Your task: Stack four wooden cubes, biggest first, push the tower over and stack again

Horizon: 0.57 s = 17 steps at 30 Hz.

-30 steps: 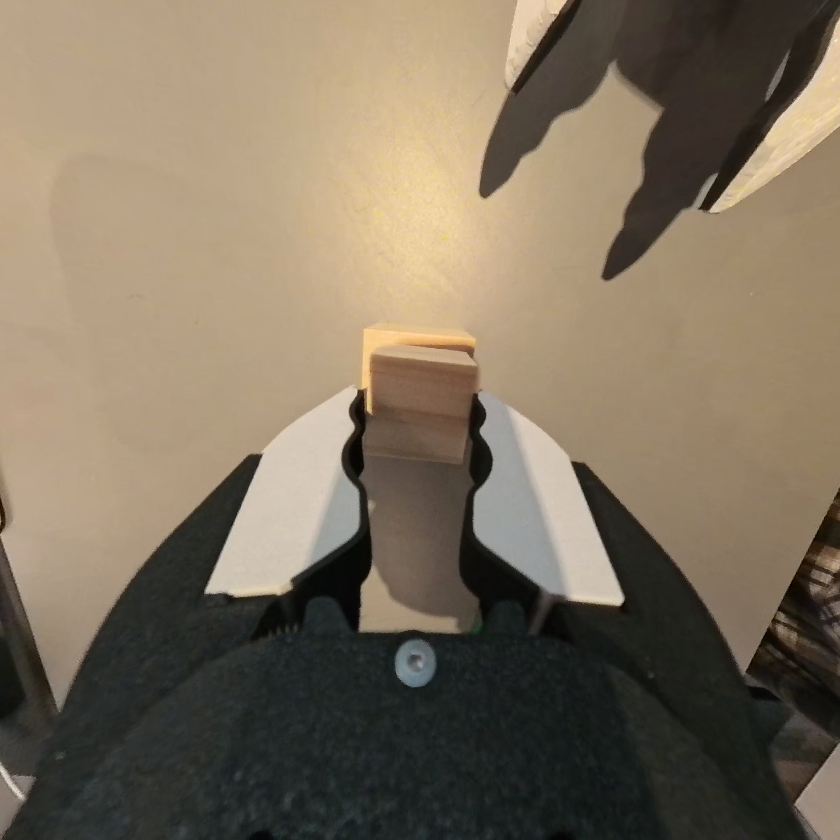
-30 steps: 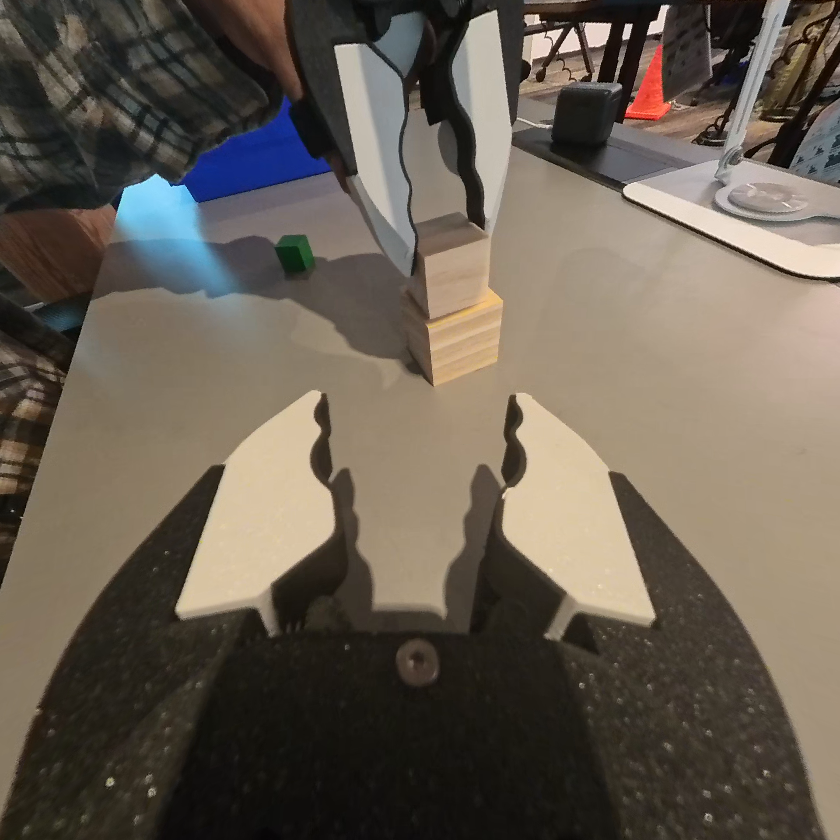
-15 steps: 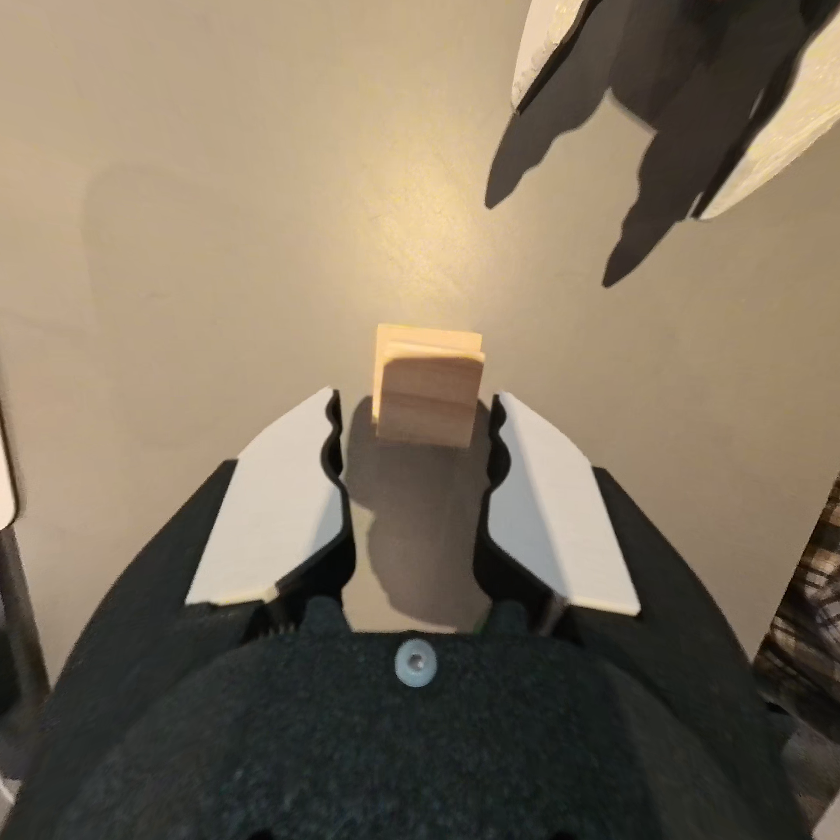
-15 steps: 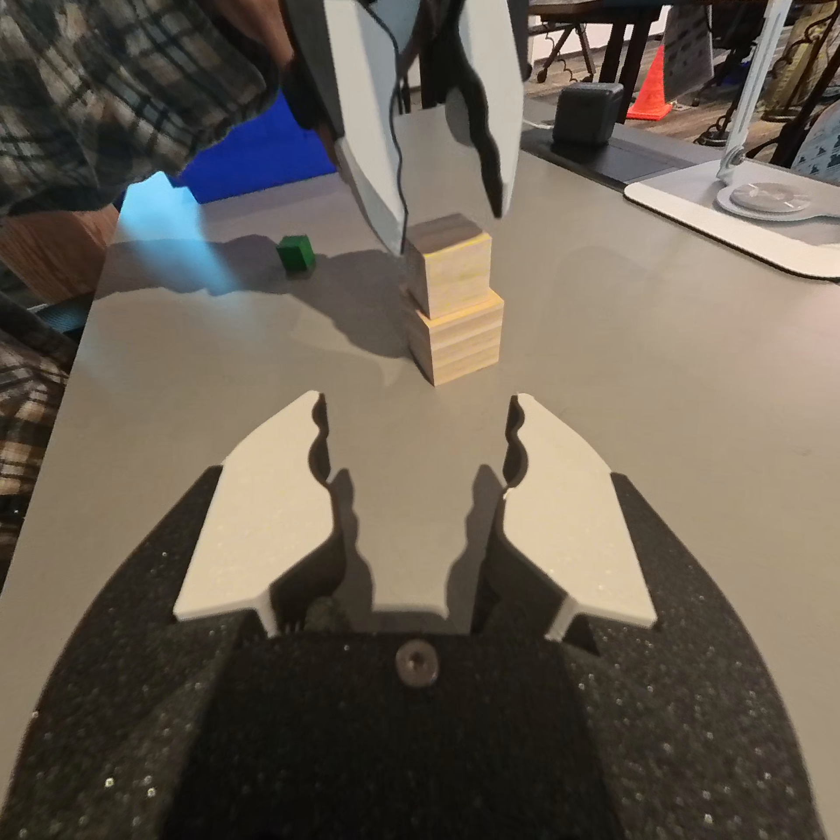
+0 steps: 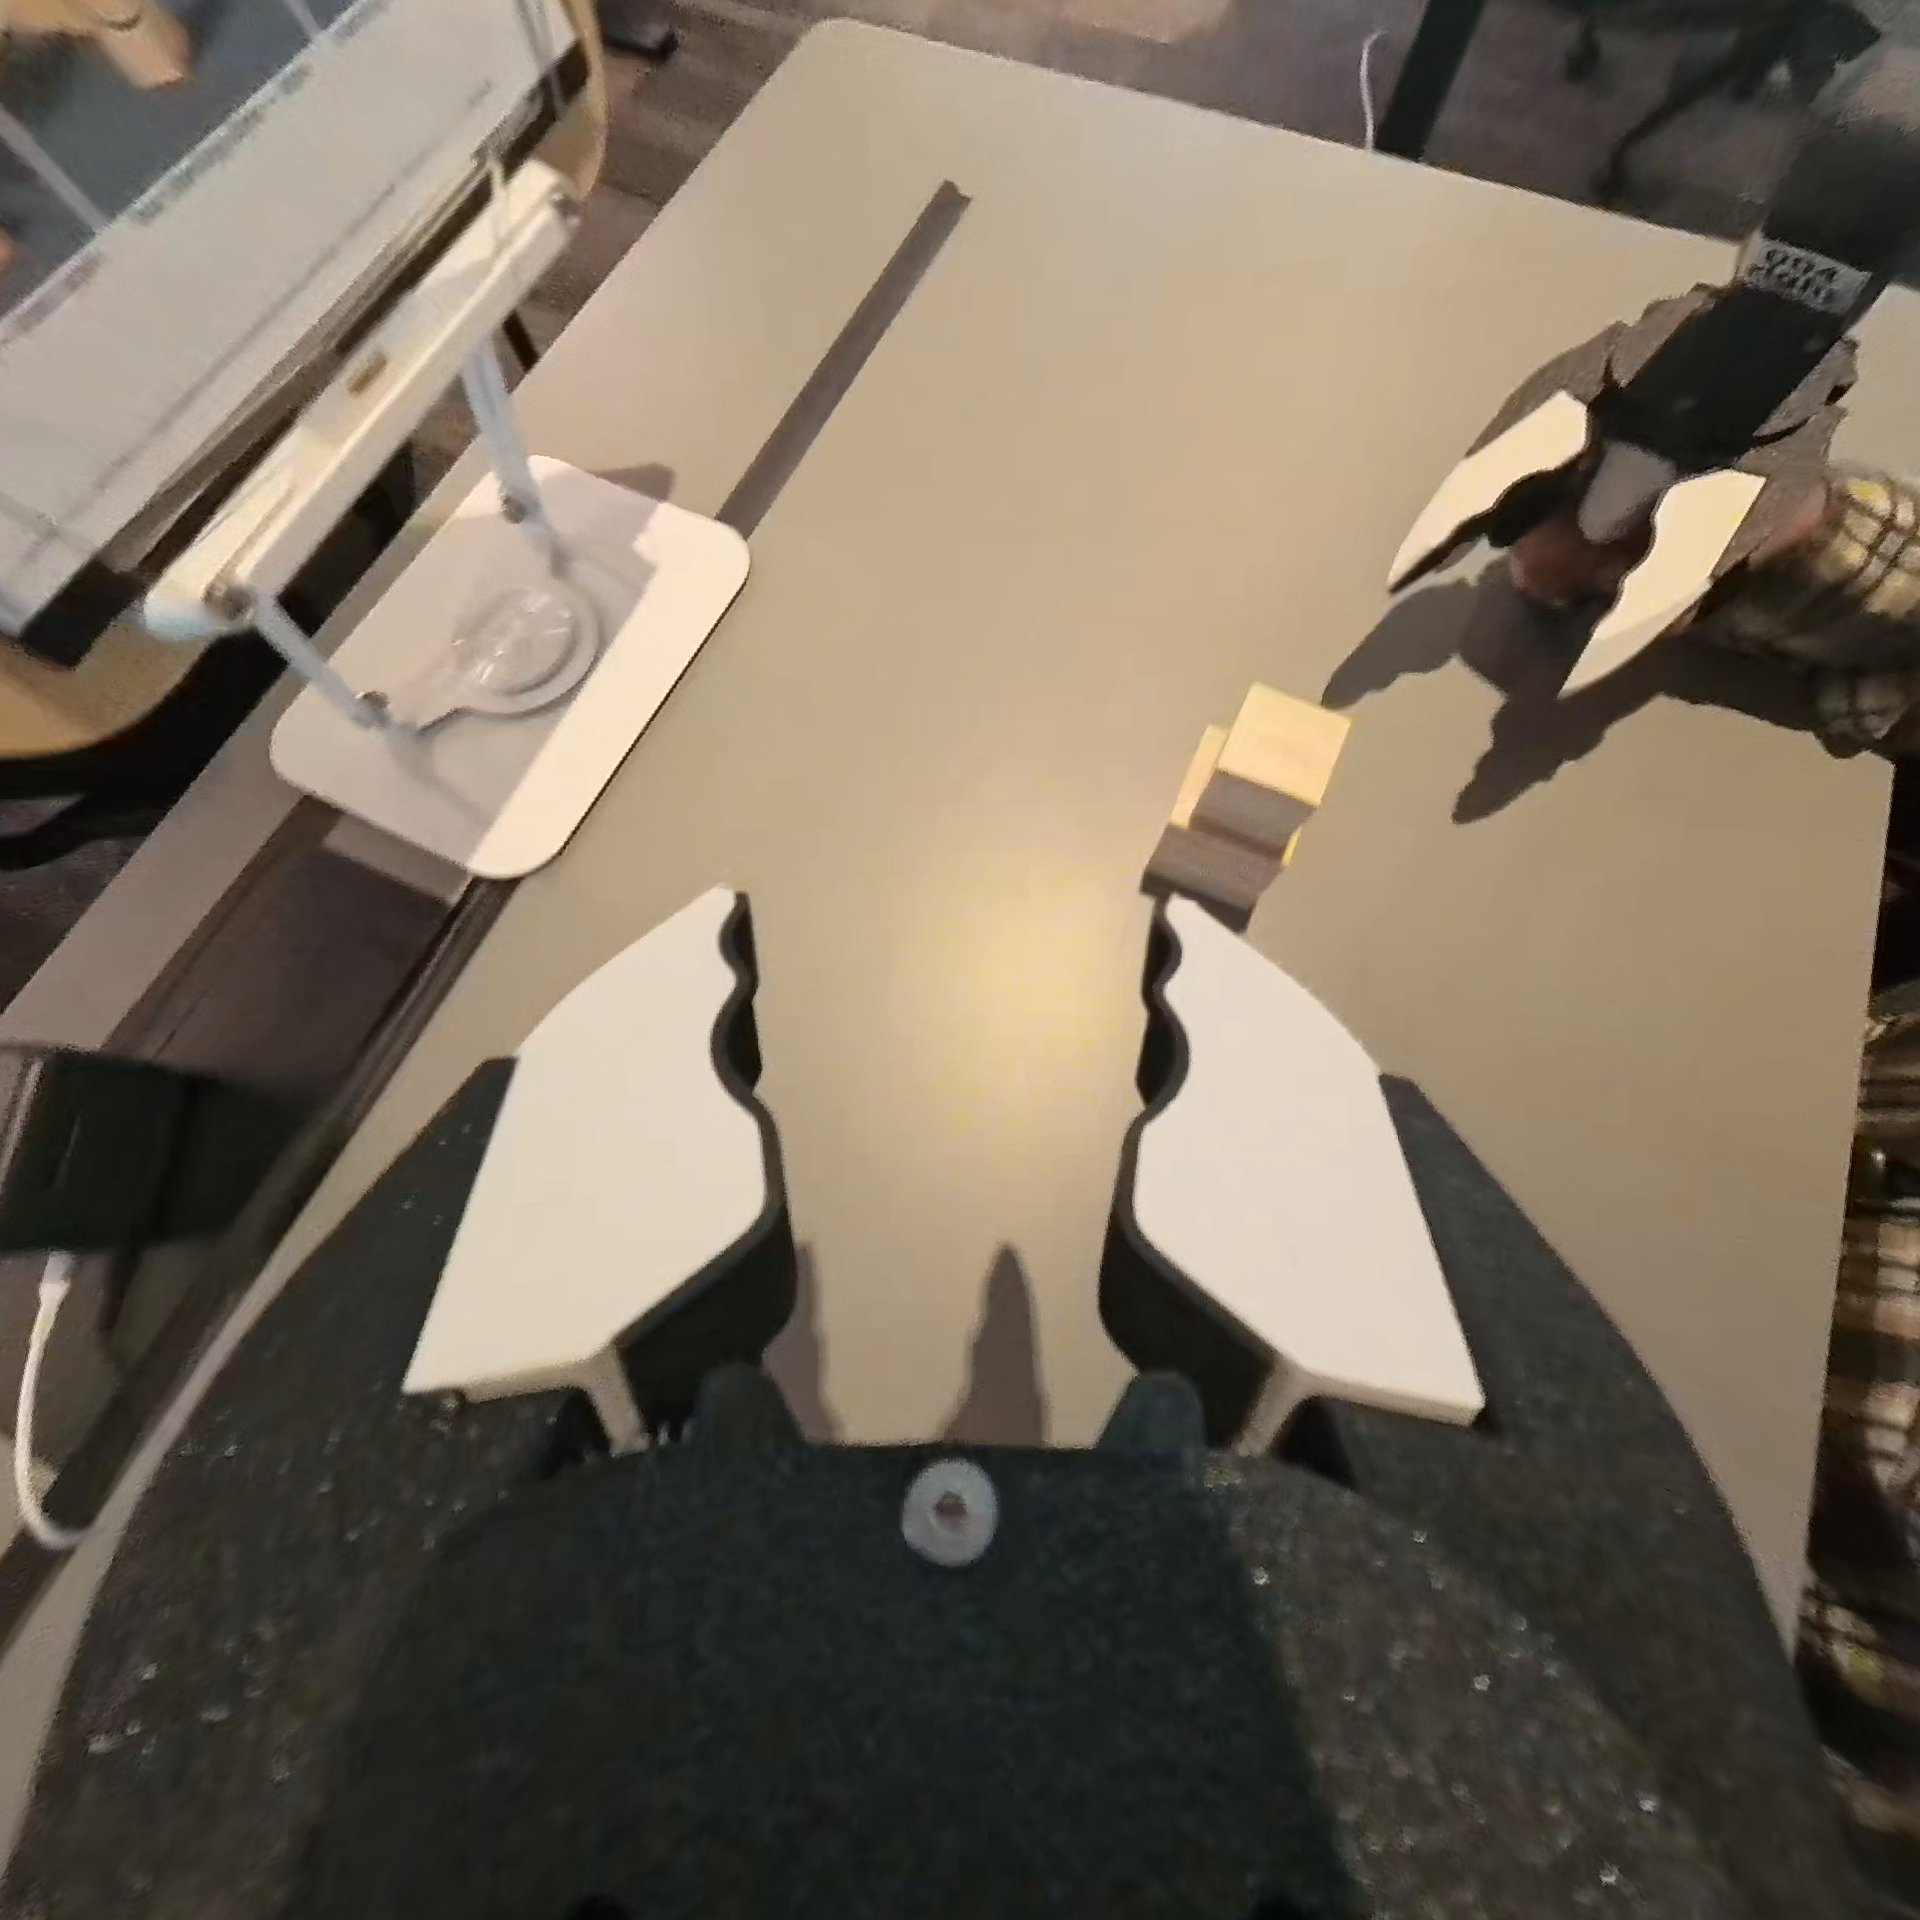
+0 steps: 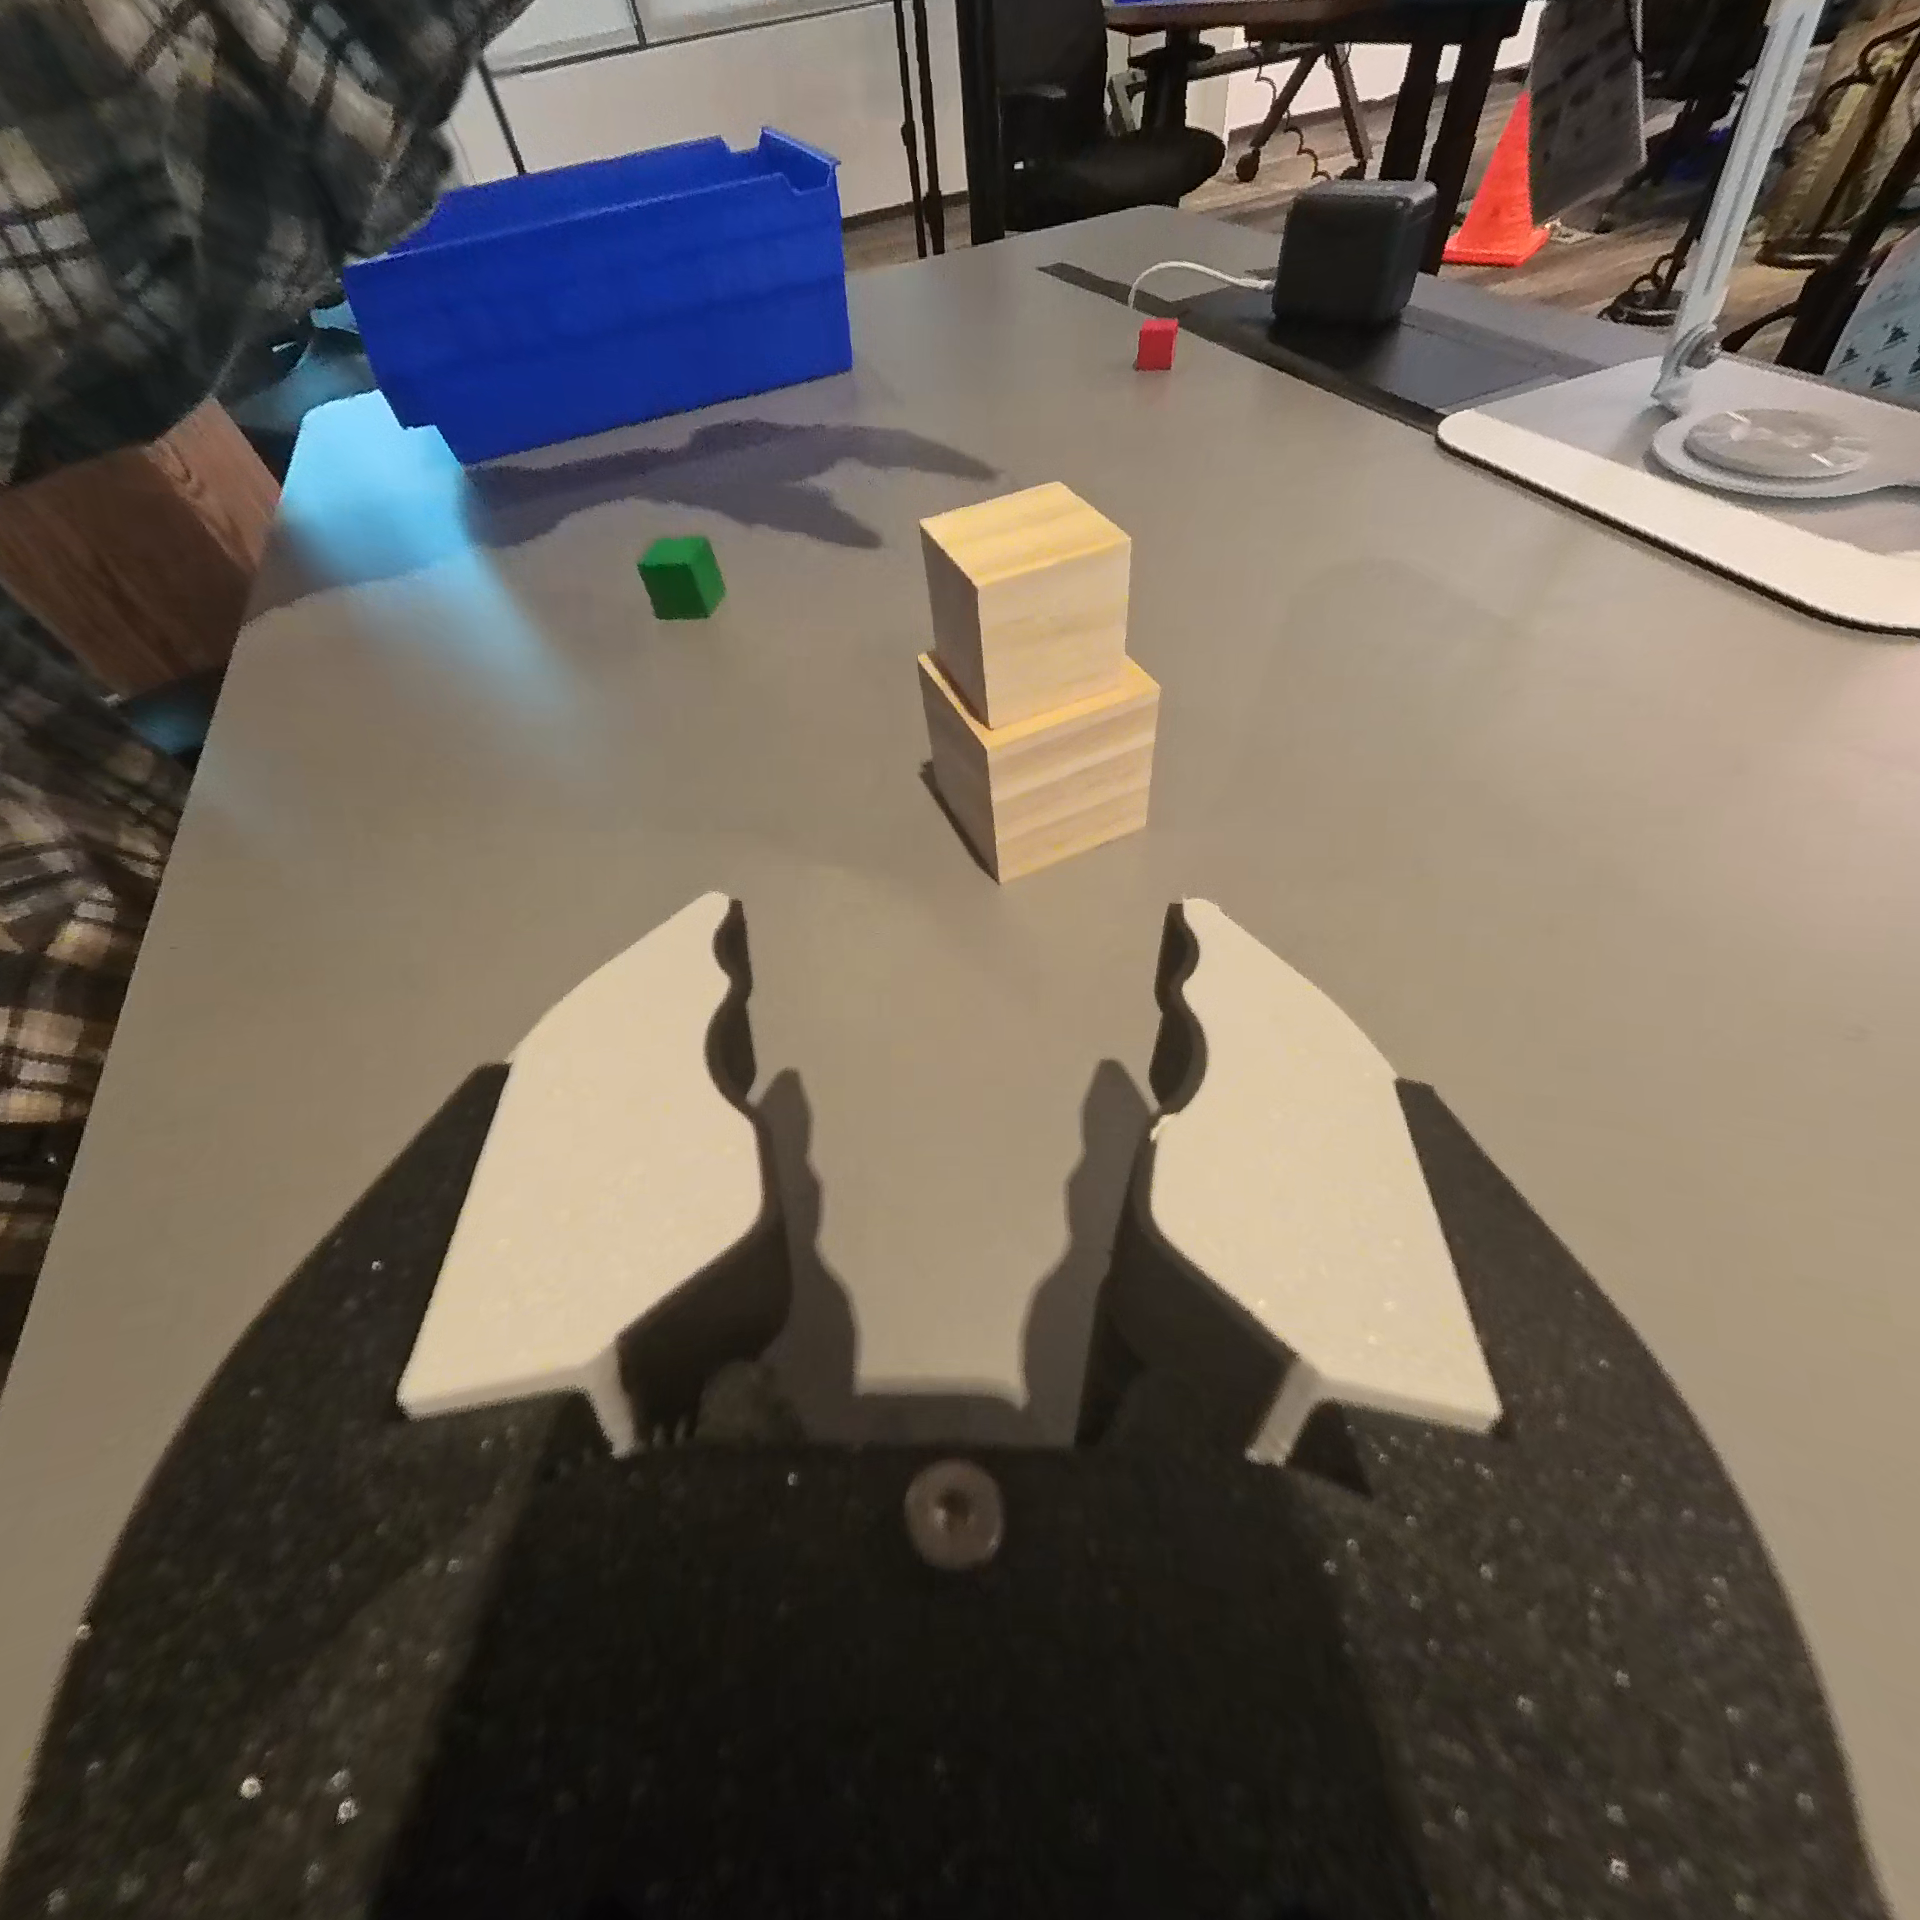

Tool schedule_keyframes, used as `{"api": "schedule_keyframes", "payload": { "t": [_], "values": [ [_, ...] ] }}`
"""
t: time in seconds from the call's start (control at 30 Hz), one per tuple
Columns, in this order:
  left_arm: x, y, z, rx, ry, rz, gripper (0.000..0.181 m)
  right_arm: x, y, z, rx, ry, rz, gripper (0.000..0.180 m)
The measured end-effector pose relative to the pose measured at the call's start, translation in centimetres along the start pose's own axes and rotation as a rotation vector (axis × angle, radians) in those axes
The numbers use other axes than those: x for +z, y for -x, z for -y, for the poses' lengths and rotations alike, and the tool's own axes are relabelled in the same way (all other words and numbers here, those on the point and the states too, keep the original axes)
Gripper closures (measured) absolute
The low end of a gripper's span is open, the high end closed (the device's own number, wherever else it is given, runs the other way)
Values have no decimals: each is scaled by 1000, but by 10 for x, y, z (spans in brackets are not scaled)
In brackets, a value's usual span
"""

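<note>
Two plain wooden cubes stand stacked on the grey table. The bigger cube [image 6: 1049, 779] is at the bottom and the smaller cube [image 6: 1029, 603] sits on top, slightly turned. The stack also shows in the left wrist view [image 5: 1252, 795], just beyond my right fingertip. A small green cube [image 6: 682, 578] lies left of the stack and a small red cube [image 6: 1155, 344] lies far back right. My left gripper [image 5: 948, 914] is open and empty, raised above the table. My right gripper [image 6: 954, 920] is open and empty, low in front of the stack; it also shows in the left wrist view [image 5: 1486, 634].
A blue plastic bin [image 6: 613, 301] stands at the back left. A white lamp base [image 6: 1704, 488] sits at the right edge, with a dark box [image 6: 1351, 249] and cable behind it. A plaid sleeve [image 6: 156, 187] hangs at upper left. Left tips to right tips: about 30 centimetres. From my right tips it is roughly 9 centimetres to the smaller cube [image 6: 1029, 603]; from my left, 20 centimetres.
My left gripper let go of the smaller cube on top of the bigger one, opened wide and pulled up and away to the left. My right gripper has stayed still.
</note>
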State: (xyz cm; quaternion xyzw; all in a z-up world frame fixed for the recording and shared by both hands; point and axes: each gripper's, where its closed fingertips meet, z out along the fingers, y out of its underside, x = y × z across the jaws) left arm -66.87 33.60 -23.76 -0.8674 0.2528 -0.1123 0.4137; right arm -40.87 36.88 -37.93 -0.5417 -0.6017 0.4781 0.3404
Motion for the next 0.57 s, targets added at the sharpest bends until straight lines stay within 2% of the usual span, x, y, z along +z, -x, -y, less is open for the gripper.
{"api": "schedule_keyframes", "payload": {
  "t": [0.13,0.3,0.57],
  "values": [
    [-14,-4,-46,-42,14,57,110,1,0,-1,0,5,-1,105],
    [-8,-36,-107,-142,32,88,109,1,-1,-3,3,13,-7,105],
    [18,-94,-158,-336,-50,193,113,1,-3,-4,9,20,-15,105]
  ]
}}
